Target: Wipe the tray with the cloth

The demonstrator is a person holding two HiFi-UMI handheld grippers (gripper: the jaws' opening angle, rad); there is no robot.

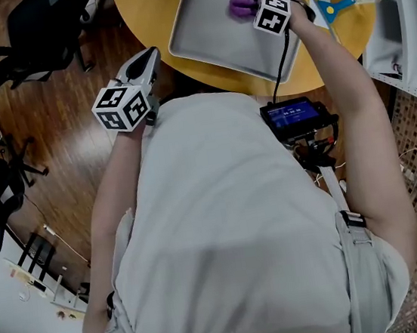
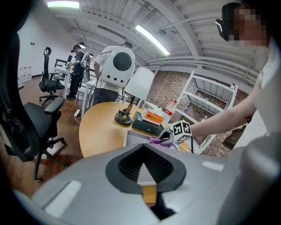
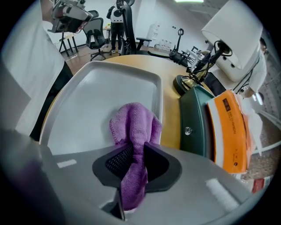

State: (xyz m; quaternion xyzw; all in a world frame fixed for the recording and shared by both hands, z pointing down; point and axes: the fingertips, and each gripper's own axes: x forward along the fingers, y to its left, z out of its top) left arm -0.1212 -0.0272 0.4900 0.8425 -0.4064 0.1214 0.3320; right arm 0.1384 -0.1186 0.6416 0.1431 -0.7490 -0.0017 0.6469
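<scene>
Right gripper [image 3: 134,163], clamped on purple cloth [image 3: 134,123], presses it to far end of tray [image 3: 88,94] for wiping; left gripper [image 1: 150,55] closed, empty, idling aside.

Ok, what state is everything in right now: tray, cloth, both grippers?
Tray: flat on the table, cloth near one corner.
Cloth: bunched, resting on the tray.
Right gripper: shut on the cloth.
Left gripper: shut, empty, away from the tray.

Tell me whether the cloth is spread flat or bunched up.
Bunched up. The right gripper pinches the cloth, which stands as a crumpled wad on the tray and is not laid flat.
</scene>
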